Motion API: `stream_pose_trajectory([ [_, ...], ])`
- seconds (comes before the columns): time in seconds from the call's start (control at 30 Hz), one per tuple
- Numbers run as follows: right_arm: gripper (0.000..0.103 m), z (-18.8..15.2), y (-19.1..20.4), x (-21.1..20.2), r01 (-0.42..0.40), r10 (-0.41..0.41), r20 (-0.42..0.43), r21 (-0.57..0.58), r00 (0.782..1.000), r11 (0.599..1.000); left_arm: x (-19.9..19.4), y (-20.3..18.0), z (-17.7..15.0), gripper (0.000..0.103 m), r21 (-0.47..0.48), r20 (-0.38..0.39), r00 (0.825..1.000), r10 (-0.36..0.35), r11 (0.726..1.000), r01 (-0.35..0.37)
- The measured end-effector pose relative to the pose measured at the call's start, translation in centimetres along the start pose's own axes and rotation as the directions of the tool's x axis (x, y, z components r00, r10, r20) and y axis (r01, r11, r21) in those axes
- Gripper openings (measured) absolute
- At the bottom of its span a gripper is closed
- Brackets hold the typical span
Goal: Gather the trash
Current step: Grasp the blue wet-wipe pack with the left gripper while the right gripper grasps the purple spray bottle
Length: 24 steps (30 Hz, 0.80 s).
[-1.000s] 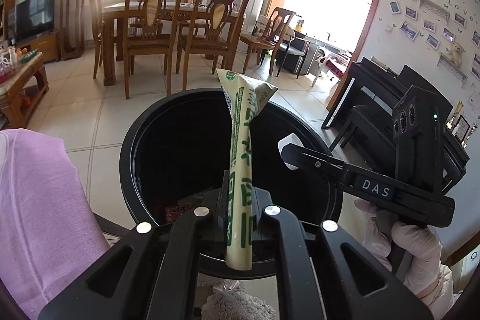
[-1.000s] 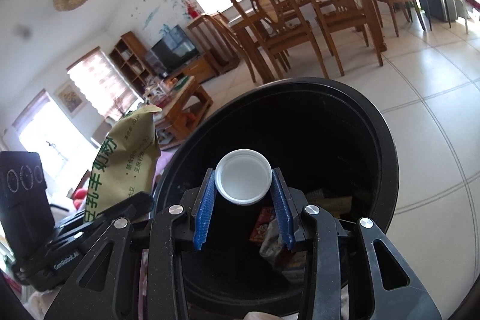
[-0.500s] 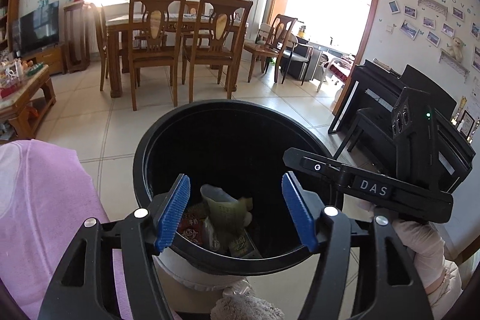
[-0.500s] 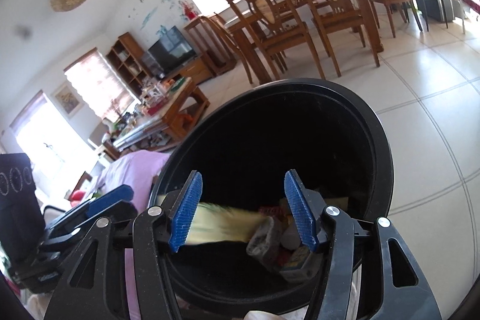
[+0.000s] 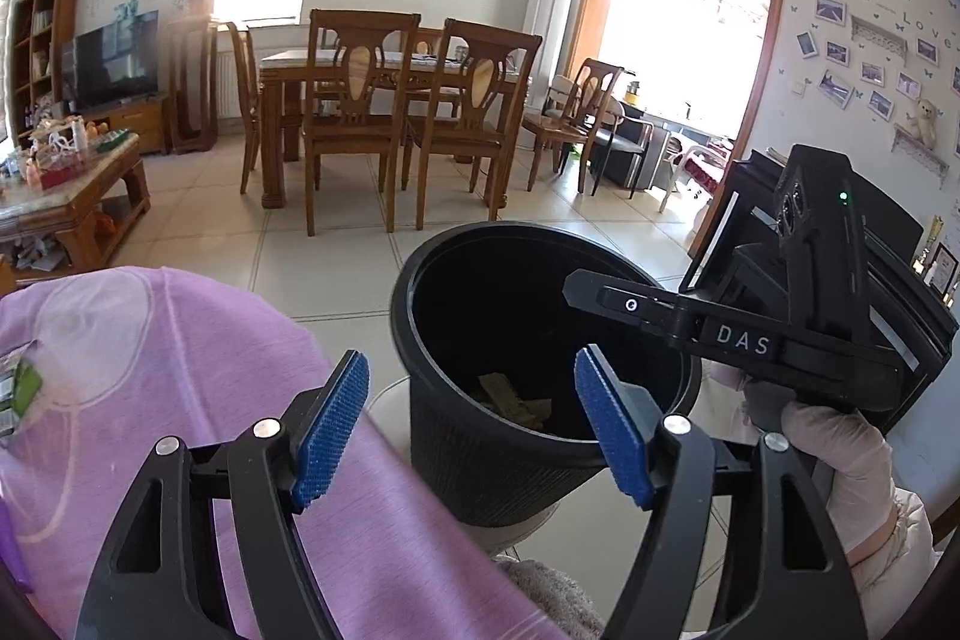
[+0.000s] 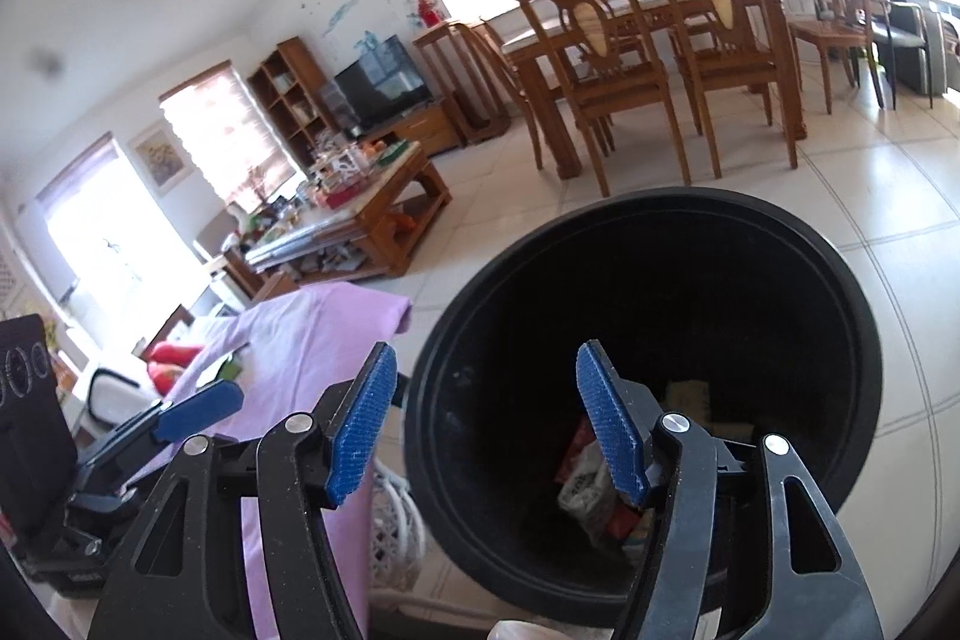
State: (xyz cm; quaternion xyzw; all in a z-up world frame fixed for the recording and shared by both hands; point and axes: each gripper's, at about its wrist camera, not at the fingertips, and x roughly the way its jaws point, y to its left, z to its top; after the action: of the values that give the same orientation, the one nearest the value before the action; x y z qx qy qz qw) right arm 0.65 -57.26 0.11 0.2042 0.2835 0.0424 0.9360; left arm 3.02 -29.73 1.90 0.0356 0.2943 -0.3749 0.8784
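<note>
My left tool (image 5: 471, 430) stands with its blue pads wide apart and holds nothing; the black trash bin (image 5: 480, 460) is just ahead of it and a little to the right, so the right pad overlaps the bin's near rim while the left pad is over the purple cloth (image 5: 180, 370). My right tool (image 6: 486, 424) is open in the same way and empty, with its right pad over the mouth of the bin (image 6: 840, 292) and its left pad outside the rim. The trash (image 6: 591, 484) lies at the bottom of the bin, below both tools. The bin is round, dark inside, with a ribbed outer wall. In it I see a crumpled whitish wrapper, something red and a yellowish packet (image 5: 510, 397), but the deep shadow hides most of the heap and I cannot read any label. From the left wrist view the right tool (image 5: 630, 307) crosses over the bin's far rim, held by a gloved hand (image 5: 840, 454). The base of the bin is cut off behind my fingers.
</note>
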Motion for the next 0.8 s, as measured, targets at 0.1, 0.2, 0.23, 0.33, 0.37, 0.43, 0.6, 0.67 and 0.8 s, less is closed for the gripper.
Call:
stream_pose_trajectory([
  [0.1, 0.065, 0.1, 3.8, 1.5, -0.035, 0.034, -0.023, -0.054, 0.999, 0.998, -2.2, 2.6, -0.7, 0.071, -0.028, 0.015, 0.999, 0.041, 0.999, -0.041],
  [0.2, 0.065, 0.0, 8.2, 3.3, -0.077, 0.071, -0.054, -0.107, 0.996, 0.991, -4.5, 5.7, -1.5, 0.071, -0.074, 0.028, 0.996, 0.086, 0.994, -0.084],
  [0.23, 0.065, -0.1, 9.6, 4.0, -0.091, 0.083, -0.065, -0.125, 0.994, 0.988, -5.3, 6.9, -1.8, 0.071, -0.096, 0.028, 0.994, 0.105, 0.99, -0.102],
  [0.33, 0.065, -0.5, 14.0, 6.0, -0.133, 0.116, -0.102, -0.173, 0.988, 0.976, -7.7, 10.6, -2.8, 0.071, -0.16, 0.031, 0.986, 0.166, 0.974, -0.159],
  [0.37, 0.065, -0.6, 15.4, 6.7, -0.147, 0.127, -0.117, -0.188, 0.985, 0.971, -8.5, 11.9, -3.2, 0.071, -0.181, 0.033, 0.981, 0.189, 0.967, -0.18],
  [0.43, 0.065, -1.3, 18.1, 7.9, -0.179, 0.15, -0.148, -0.214, 0.978, 0.96, -10.2, 14.9, -4.2, 0.071, -0.235, 0.034, 0.969, 0.245, 0.944, -0.23],
  [0.6, 0.065, -3.8, 24.9, 11.1, -0.252, 0.187, -0.236, -0.284, 0.954, 0.925, -13.1, 21.3, -5.8, 0.071, -0.252, -0.032, 0.939, 0.342, 0.906, -0.339],
  [0.67, 0.065, -4.6, 27.2, 12.2, -0.282, 0.201, -0.271, -0.304, 0.941, 0.91, -13.6, 23.4, -6.2, 0.071, -0.19, -0.082, 0.933, 0.351, 0.913, -0.361],
  [0.8, 0.065, -6.5, 31.4, 14.5, -0.316, 0.199, -0.332, -0.348, 0.922, 0.883, -13.9, 27.1, -7.2, 0.071, 0.006, -0.149, 0.914, 0.378, 0.924, -0.381],
])
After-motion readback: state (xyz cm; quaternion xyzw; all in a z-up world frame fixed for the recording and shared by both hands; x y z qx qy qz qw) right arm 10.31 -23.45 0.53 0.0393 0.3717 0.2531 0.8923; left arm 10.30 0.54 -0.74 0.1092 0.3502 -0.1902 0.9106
